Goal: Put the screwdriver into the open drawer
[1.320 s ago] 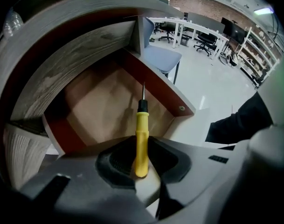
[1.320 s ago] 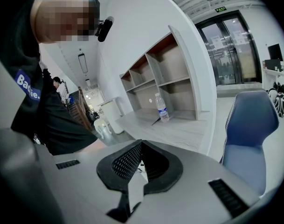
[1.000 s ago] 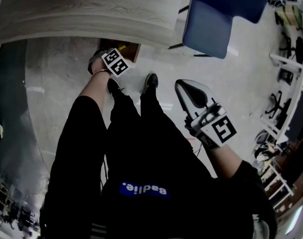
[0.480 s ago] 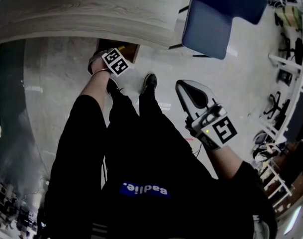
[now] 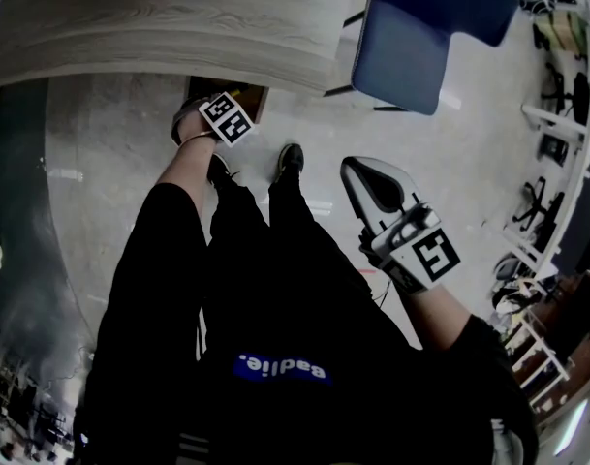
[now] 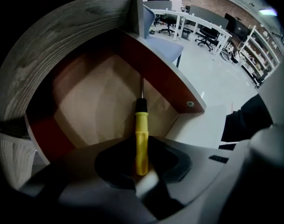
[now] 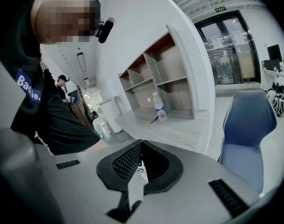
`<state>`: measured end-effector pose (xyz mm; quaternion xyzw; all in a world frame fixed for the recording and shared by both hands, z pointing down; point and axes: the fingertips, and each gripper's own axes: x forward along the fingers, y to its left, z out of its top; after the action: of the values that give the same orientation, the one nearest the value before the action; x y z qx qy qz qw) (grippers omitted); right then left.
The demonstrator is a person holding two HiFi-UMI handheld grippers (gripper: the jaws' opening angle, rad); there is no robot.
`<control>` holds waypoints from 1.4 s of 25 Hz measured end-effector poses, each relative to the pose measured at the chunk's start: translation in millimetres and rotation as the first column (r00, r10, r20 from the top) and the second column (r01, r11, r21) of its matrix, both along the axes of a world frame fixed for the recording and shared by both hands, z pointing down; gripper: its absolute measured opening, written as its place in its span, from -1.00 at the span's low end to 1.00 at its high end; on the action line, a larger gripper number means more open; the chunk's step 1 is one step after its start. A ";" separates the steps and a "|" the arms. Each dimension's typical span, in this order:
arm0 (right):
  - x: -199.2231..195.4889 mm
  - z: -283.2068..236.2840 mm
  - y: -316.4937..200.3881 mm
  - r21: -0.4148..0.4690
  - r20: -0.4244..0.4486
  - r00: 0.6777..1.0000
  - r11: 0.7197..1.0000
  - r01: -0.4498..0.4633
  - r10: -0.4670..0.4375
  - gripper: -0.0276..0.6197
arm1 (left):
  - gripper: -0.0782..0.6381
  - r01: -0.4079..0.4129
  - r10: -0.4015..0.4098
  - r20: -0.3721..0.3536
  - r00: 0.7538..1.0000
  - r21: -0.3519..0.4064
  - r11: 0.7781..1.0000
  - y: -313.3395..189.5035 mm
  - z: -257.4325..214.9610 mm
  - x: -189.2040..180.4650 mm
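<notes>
The left gripper [image 6: 141, 148] points straight down over an open drawer [image 6: 166, 86], its jaws pinching the yellow handle of a screwdriver [image 6: 141, 125]. The screwdriver hangs in line with the gripper, black collar and thin metal shaft aimed down into the drawer; whether the tip touches the pale drawer floor cannot be told. The drawer has reddish-brown walls and sits pulled out from under a desk [image 5: 178, 27] with a light wood-grain top. From the head view, looking steeply down, the drawer shows as a small dark box at the desk's near edge, with a speck of yellow at it just beyond the left gripper's black-and-white marker cube [image 5: 224, 119]. The right gripper [image 7: 141, 144] is held well apart from the drawer, out to the person's right and tilted a little downward, its jaws pressed together with nothing between them. A blue chair [image 5: 420, 37] stands on the pale floor to the right of the desk. The right gripper view looks across a desk top to open wall shelves [image 7: 155, 78], with a clear plastic bottle [image 7: 159, 107] standing upright below them.
</notes>
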<state>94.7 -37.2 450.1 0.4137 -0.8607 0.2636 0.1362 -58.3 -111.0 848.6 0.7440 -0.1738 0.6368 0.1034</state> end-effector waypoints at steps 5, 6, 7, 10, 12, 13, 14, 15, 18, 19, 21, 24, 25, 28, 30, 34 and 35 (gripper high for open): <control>4.3 0.1 1.1 0.000 0.002 1.000 1.000 -0.010 0.010 -0.83 | -0.52 0.020 -0.020 -0.020 1.000 -0.002 1.000 -1.4 1.3 0.9; 4.9 0.7 1.6 0.002 0.004 1.000 1.000 -0.011 0.011 -0.83 | -0.50 0.016 -0.016 -0.021 1.000 -0.002 1.000 -0.8 2.2 1.5; 5.0 1.0 1.9 0.004 0.005 1.000 1.000 -0.012 0.012 -0.83 | -0.48 0.013 -0.013 -0.022 1.000 -0.002 1.000 -0.5 2.6 2.0; 4.1 -0.7 0.9 0.014 0.010 1.000 1.000 -0.012 0.011 -0.83 | -0.39 0.009 -0.008 -0.033 0.999 0.002 1.000 -1.3 -0.3 3.3; 3.2 -2.7 -0.6 0.020 0.015 1.000 1.000 -0.012 0.012 -0.83 | -0.37 0.011 -0.011 -0.044 0.999 0.007 1.000 -2.3 -4.1 3.2; 2.5 -3.5 -1.1 0.024 0.017 1.000 1.000 -0.012 0.012 -0.83 | -0.36 0.014 -0.014 -0.051 0.999 0.012 1.000 -2.6 -6.1 2.6; 1.6 -4.2 -1.6 0.029 0.019 1.000 1.000 -0.011 0.011 -0.83 | -0.36 0.019 -0.018 -0.058 0.998 0.017 1.000 -3.0 -8.4 1.7; 0.6 -4.9 -2.3 0.033 0.021 1.000 0.999 -0.010 0.009 -0.83 | -0.36 0.024 -0.023 -0.064 0.998 0.022 0.999 -3.3 -11.0 0.7; -2.5 -8.7 -5.7 0.048 0.033 0.999 0.999 -0.004 0.003 -0.83 | -0.35 0.056 -0.053 -0.085 0.995 0.031 0.998 -5.2 -20.8 -3.0; -3.8 -10.8 -7.1 0.053 0.037 0.999 0.999 -0.001 -0.001 -0.83 | -0.35 0.076 -0.073 -0.095 0.993 0.031 0.997 -6.0 -25.1 -4.6; -7.1 -15.6 -9.9 0.065 0.044 0.999 0.998 0.007 -0.010 -0.83 | -0.35 0.128 -0.123 -0.122 0.985 0.028 0.991 -7.5 -35.1 -7.9; -11.4 -23.3 -13.0 0.086 0.057 0.998 0.996 0.019 -0.024 -0.83 | -0.35 0.200 -0.194 -0.161 0.968 0.025 0.979 -7.2 -48.8 -11.9; -12.6 -26.3 -13.8 0.094 0.061 0.998 0.995 0.024 -0.029 -0.83 | -0.35 0.222 -0.215 -0.173 0.961 0.025 0.975 -6.4 -53.3 -12.9; -17.3 -36.8 -16.5 0.121 0.068 0.997 0.992 0.035 -0.044 -0.83 | -0.35 0.280 -0.269 -0.215 0.939 0.023 0.960 -1.9 -68.9 -15.9; -19.9 -40.5 -18.6 0.134 0.071 0.996 0.990 0.042 -0.052 -0.83 | -0.35 0.309 -0.295 -0.244 0.924 0.020 0.951 1.8 -77.8 -15.4; -24.1 -48.7 -21.4 0.160 0.075 0.994 0.985 0.063 -0.075 -0.83 | -0.38 0.383 -0.357 -0.312 0.880 0.021 0.924 8.7 -97.1 -12.4; -23.9 -54.9 -22.0 0.169 0.075 0.994 0.983 0.068 -0.081 -0.83 | -0.39 0.404 -0.374 -0.332 0.866 0.023 0.915 10.0 -106.6 -11.1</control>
<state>70.7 -59.2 395.2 0.3800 -0.8994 0.2023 0.0759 -69.4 -101.0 742.0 0.7910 -0.3300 0.4648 0.2223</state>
